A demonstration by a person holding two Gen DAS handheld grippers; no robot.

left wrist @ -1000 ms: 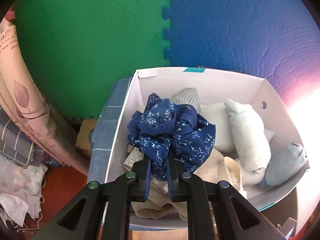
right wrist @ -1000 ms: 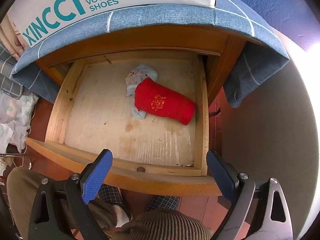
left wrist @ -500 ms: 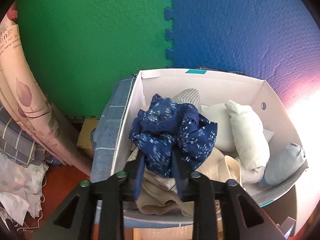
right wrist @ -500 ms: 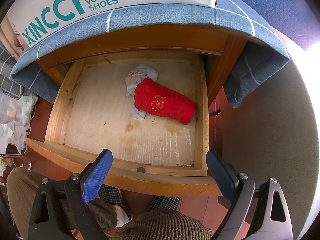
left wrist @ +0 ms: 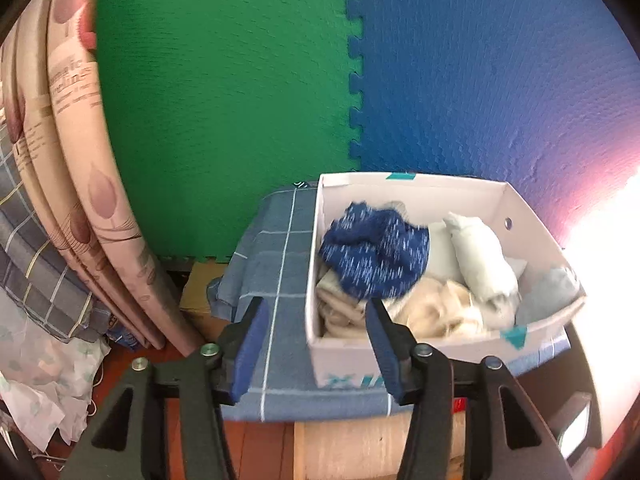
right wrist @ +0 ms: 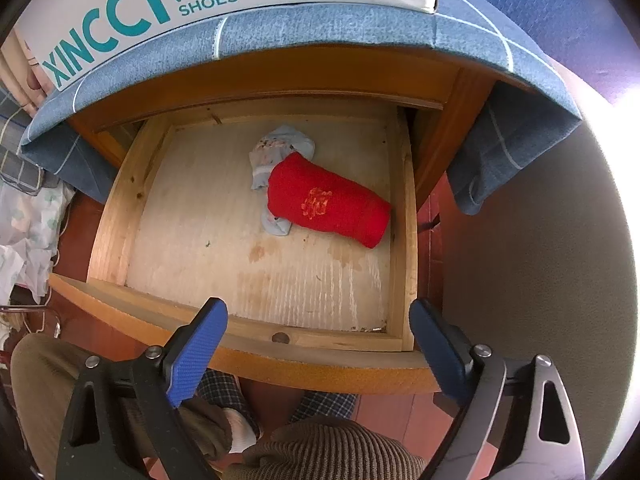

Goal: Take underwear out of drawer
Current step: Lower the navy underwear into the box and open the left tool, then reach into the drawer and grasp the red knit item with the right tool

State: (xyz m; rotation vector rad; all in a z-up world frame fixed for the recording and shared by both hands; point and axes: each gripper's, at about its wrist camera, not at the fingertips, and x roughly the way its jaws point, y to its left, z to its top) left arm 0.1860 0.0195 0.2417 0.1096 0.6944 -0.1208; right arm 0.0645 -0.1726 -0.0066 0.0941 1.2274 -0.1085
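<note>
In the left wrist view, dark blue flowered underwear (left wrist: 374,254) lies on top of pale clothes in a white shoe box (left wrist: 404,184). My left gripper (left wrist: 314,336) is drawn back from the box, its jaws opening, with nothing between them. In the right wrist view, the wooden drawer (right wrist: 256,344) stands pulled out. A rolled red piece (right wrist: 328,202) lies in it on a pale blue piece (right wrist: 280,148). My right gripper (right wrist: 318,334) hangs wide open above the drawer's front edge, holding nothing.
The shoe box (right wrist: 120,4) stands on a blue checked cloth (left wrist: 276,264) that covers the cabinet top. Green and blue foam mats (left wrist: 224,92) line the wall. Rolled fabrics (left wrist: 68,184) lean at the left. A person's knees (right wrist: 320,452) sit below the drawer front.
My left gripper let go of the blue flowered underwear, which stays in the box, and pulled back and to the left with its jaws spreading. The right gripper and drawer look unchanged.
</note>
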